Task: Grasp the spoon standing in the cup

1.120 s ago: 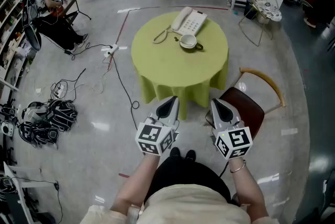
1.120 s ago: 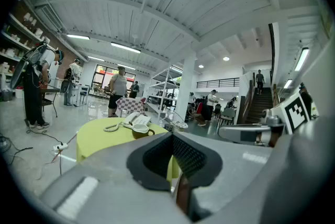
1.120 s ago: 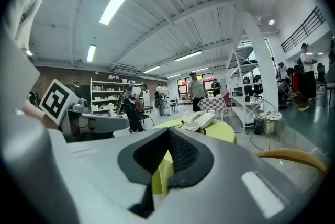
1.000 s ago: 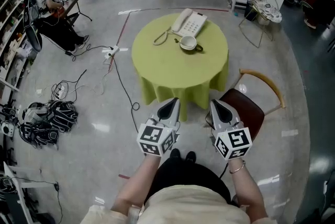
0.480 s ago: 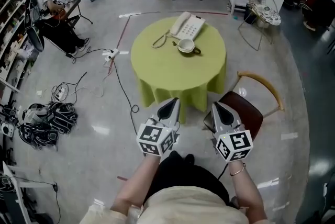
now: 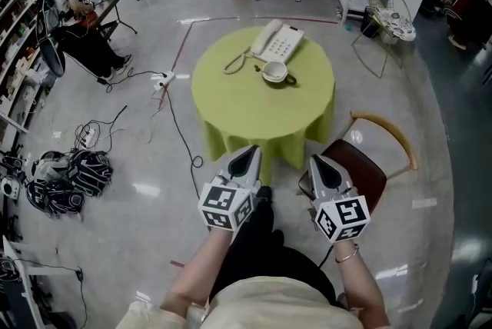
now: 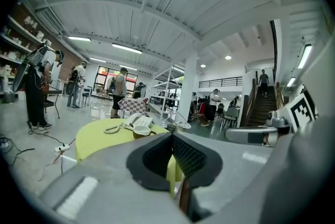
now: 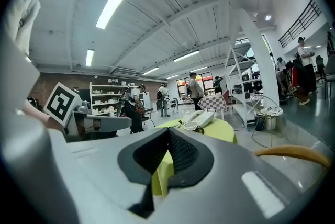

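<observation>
A round worktop (image 6: 254,116) under a yellow-green cloth is standing on a glossy floor. A wooden-backed chair (image 6: 367,154) is sitting at its near right edge, and cables (image 6: 69,174) are lying on the floor off to the left. A white telephone (image 6: 278,39) is resting toward the worktop's far edge. The white cup (image 6: 274,71) is sitting just beside it, on the nearer side. A dark sliver is poking out at the cup's right, too small to tell as the spoon or a handle. Both tongs are hanging short of the worktop's near edge, well apart from the cup. The left tongs (image 6: 247,158) and the right tongs (image 6: 323,170) are each showing jaws pressed together, gripping nothing.
</observation>
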`<state>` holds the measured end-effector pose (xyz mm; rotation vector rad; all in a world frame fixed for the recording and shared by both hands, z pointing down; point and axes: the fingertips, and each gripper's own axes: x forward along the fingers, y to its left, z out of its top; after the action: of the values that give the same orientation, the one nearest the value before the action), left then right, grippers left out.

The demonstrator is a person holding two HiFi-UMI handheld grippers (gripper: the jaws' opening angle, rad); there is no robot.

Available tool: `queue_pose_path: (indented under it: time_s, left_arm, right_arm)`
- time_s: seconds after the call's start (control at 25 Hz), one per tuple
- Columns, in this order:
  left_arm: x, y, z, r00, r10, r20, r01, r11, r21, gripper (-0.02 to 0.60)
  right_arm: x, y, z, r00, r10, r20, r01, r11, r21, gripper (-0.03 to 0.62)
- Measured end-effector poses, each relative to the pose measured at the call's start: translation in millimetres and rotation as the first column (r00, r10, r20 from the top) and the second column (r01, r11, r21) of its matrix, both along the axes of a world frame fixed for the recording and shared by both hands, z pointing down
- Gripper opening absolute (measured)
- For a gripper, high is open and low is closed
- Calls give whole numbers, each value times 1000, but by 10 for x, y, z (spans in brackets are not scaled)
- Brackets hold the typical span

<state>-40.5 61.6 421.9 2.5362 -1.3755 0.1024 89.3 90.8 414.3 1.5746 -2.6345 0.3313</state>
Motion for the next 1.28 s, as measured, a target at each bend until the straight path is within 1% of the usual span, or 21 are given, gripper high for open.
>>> queue_pose_path:
  time_s: [0.04,0.08,0.24,0.52,0.72,0.96,1.28]
  left_arm:
    - [-5,-47,15,1000,-1,1,1,1000,-3,2]
    - [-12,-96,29,1000,-1,1,2,1000,-6,19]
    - [-1,-318,70,1000,5,-4,-5,1000,-19,30]
    - [-18,-828,216,1000,10,-3,-10,998,-58,100]
    - [-77,-1256,348,1000,9,-8,-10,996,-88,117]
    - [-108,-1756,438,1000,23,-18,-25,992,-121,155]
    - [-176,-2320,583,999,29,-39,-36,984,-172,172]
  right_arm:
    - [-3,-34,18,1000,1,0,-1,1000,-4,0]
    - [-10,-67,34,1000,2,-1,-2,1000,-7,0]
    - [10,-243,69,1000,13,-9,-13,1000,-22,0]
    - [-2,-660,207,999,31,-14,-31,998,-53,0]
    - [-22,-1049,319,999,39,-13,-40,997,-73,0]
    - [-10,-1514,366,998,68,-17,-69,993,-93,0]
    - [-50,-1978,412,994,106,-23,-108,987,-122,0]
